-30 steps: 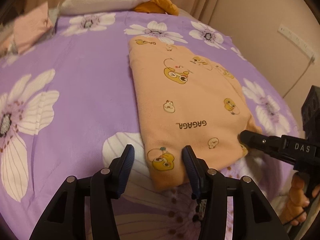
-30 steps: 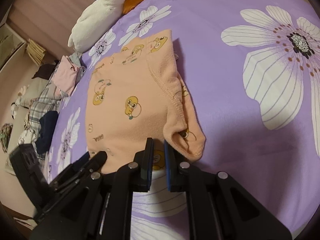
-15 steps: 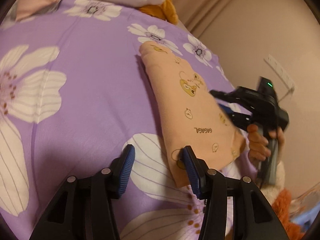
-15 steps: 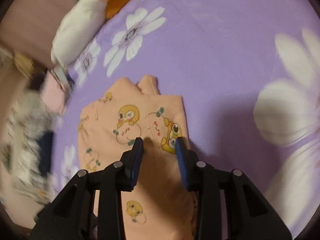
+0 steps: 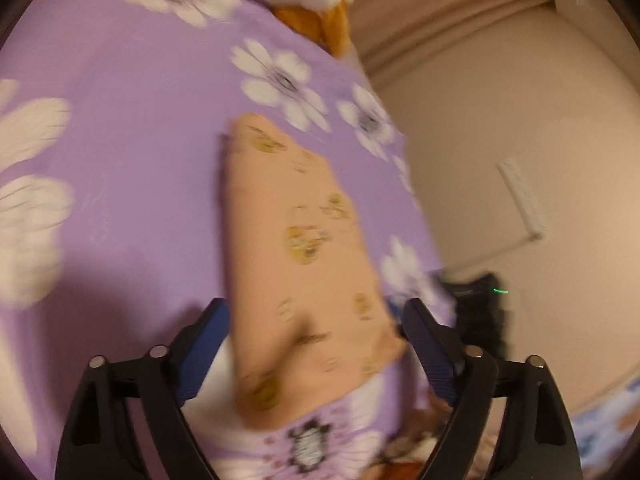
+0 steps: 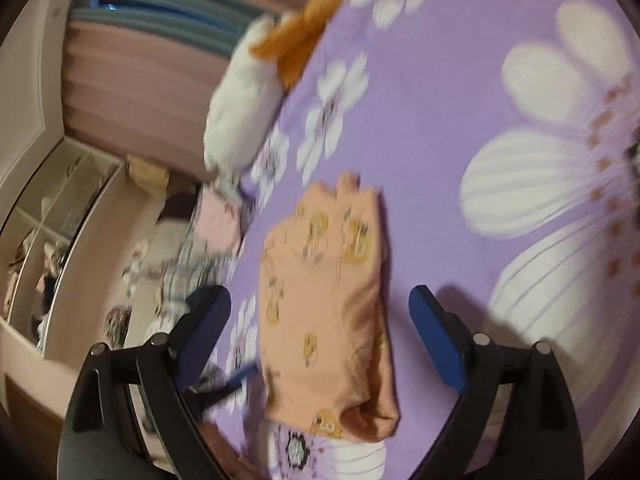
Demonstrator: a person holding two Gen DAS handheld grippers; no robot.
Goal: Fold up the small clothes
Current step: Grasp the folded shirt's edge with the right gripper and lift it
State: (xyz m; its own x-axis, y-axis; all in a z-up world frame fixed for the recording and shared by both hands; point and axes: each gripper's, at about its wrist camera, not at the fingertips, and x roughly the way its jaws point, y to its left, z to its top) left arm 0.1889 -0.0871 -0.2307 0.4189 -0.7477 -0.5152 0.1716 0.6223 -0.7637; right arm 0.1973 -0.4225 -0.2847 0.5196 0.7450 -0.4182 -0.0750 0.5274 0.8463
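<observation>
A peach garment with yellow cartoon prints (image 5: 296, 264) lies folded into a narrow strip on the purple flowered bedsheet (image 5: 120, 160). My left gripper (image 5: 314, 320) hovers at its near end. The jaws are opening wide, with the cloth in view between them and no pad pressing on it. In the right wrist view the same garment (image 6: 324, 300) lies between the spread fingers of my right gripper (image 6: 318, 300), also opening and not touching it. The right gripper's black body (image 5: 480, 304) shows at the bed's edge. Both views are blurred.
A white and orange plush toy (image 6: 248, 108) lies at the head of the bed. A pile of other clothes (image 6: 216, 224) sits near the bed's left edge, with a white shelf (image 6: 52, 220) beyond. A beige wall with a white power strip (image 5: 520, 200) runs along the right side.
Both grippers have opened wide; the right one, shut at the garment's edge a second ago, has let go. Both views have swung and rolled so the folded garment sits between the fingers.
</observation>
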